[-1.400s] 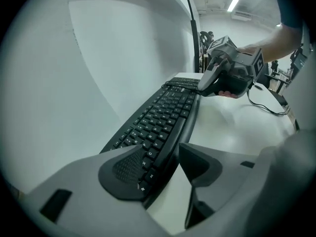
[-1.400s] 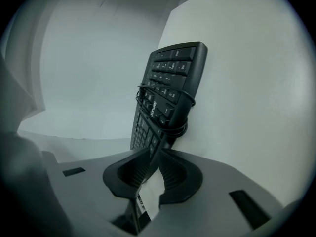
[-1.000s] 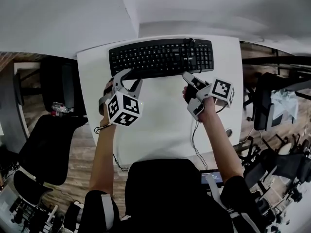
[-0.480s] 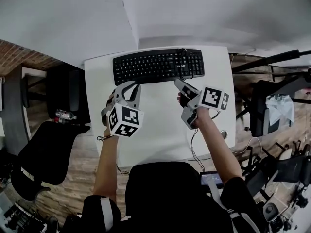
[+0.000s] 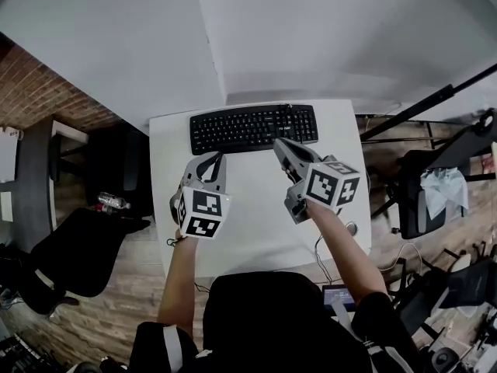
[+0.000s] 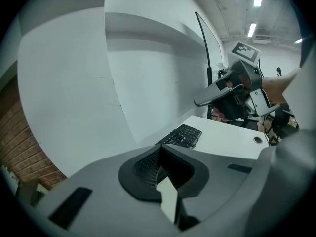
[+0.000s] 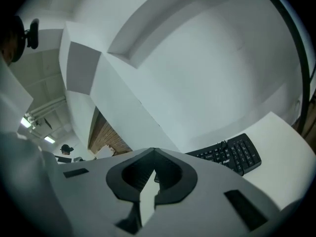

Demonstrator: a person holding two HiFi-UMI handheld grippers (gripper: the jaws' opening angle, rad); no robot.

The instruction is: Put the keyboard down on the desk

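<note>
Left gripper (image 5: 211,157) clenched, nothing in it – hovers over the white desk (image 5: 256,216), just short of the keyboard. Black keyboard (image 5: 254,128) lies flat at the desk's far edge, by the wall. Right gripper (image 5: 279,144) also clenched, empty – tips near the keyboard's front edge.

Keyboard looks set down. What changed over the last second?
Both grippers drew back toward the person, away from the near edge of the keyboard. The left gripper, whose jaws were open a second ago, has shut on nothing. The right gripper is also shut and empty. The keyboard stayed flat at the far edge of the desk.
</note>
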